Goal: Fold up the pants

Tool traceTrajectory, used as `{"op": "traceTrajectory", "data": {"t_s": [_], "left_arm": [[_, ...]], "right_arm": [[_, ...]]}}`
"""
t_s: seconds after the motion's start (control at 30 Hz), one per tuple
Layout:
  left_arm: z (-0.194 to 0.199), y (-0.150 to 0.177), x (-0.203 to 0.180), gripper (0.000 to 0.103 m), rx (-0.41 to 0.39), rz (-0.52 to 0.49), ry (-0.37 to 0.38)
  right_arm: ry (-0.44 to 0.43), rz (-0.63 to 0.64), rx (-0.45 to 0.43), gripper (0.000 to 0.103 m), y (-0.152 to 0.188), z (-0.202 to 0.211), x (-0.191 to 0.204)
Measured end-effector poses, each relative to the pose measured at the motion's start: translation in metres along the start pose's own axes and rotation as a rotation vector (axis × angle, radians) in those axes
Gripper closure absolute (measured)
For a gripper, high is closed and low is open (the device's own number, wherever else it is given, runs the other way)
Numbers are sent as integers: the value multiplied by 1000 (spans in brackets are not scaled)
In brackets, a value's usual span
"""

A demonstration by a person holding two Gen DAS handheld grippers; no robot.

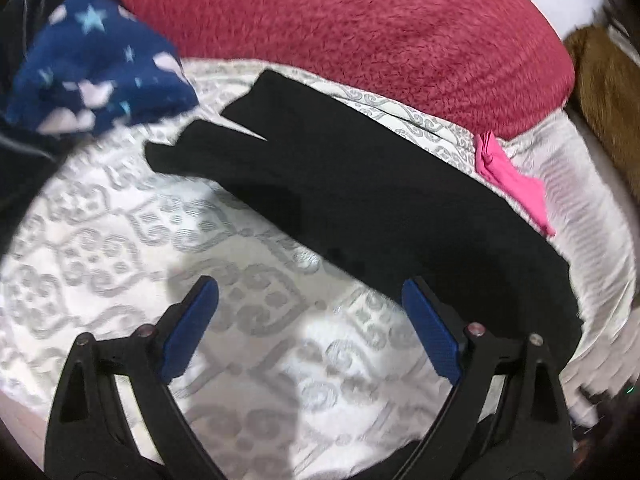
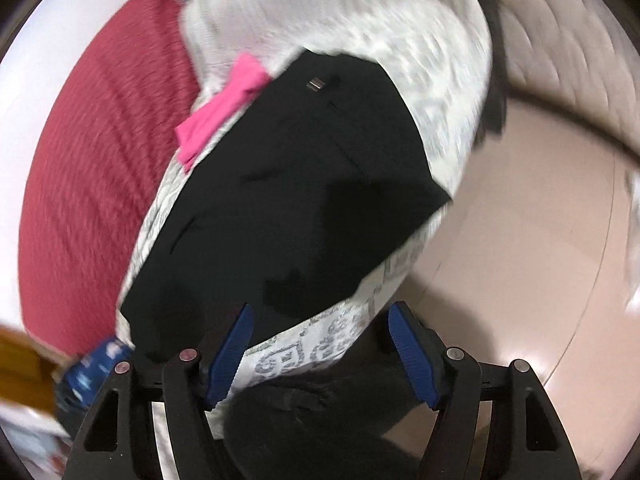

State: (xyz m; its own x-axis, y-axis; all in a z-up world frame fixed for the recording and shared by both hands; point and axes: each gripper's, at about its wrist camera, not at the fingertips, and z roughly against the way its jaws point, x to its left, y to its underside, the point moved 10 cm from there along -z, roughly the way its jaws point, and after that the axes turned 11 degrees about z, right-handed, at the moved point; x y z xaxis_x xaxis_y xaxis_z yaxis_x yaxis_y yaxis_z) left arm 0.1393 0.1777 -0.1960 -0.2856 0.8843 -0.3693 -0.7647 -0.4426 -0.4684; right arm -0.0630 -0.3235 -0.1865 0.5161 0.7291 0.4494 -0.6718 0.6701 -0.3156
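Black pants (image 1: 340, 196) lie flat on a white mattress with a grey pattern (image 1: 120, 248), legs stacked and running to the far left. My left gripper (image 1: 310, 292) is open and empty above the mattress, just short of the pants' near edge. In the right wrist view the pants (image 2: 304, 184) show their waist end with a small metal clasp (image 2: 316, 83). My right gripper (image 2: 320, 320) is open and empty, over the mattress edge (image 2: 320, 344) beside the pants.
A red fluffy blanket (image 1: 360, 28) lies behind the pants. A pink cloth (image 1: 512, 180) sits at the pants' far side. A blue star-print cloth (image 1: 92, 76) lies at the far left. The mattress ends at the right; beige floor (image 2: 520, 240) lies below.
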Motion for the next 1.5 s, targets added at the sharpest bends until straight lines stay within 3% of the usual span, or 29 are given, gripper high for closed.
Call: {"op": "traceTrajectory", "data": {"t_s": [0.17,0.3,0.43,0.57,0.6,0.63,0.7,0.83,1.07,1.23,1.4,1.5], "left_arm": [[-54,0,-6,10,94,50,-7],[-81,4,-19,10,151,90,44],[-99,3,-24,10,165,85,27],[-108,-5,-23,10,158,101,17],[-109,-7,-22,10,156,109,19],[-108,-9,-20,10,153,117,21],[-107,-11,-16,10,148,134,19],[-99,-14,-8,10,141,163,12],[-83,-10,1,10,142,193,7],[-88,-9,6,10,143,242,1],[-87,-4,6,10,175,232,-57],[-78,5,5,10,197,253,-14]], "right_arm": [[-36,-69,35,29,-1,-26,-4],[-90,-137,54,23,-2,-44,-4],[-109,-220,83,23,-6,-66,-8],[-96,-203,74,23,-17,-76,-2],[-100,-189,71,33,-19,-77,2],[-92,-156,65,59,-22,-75,7],[11,-42,29,90,-31,-67,8],[75,94,-63,92,-41,-40,26],[43,125,-171,94,-61,9,39],[71,137,-130,94,-50,5,30],[78,111,-90,94,-44,-9,24],[81,136,-103,93,-48,-8,30]]}}
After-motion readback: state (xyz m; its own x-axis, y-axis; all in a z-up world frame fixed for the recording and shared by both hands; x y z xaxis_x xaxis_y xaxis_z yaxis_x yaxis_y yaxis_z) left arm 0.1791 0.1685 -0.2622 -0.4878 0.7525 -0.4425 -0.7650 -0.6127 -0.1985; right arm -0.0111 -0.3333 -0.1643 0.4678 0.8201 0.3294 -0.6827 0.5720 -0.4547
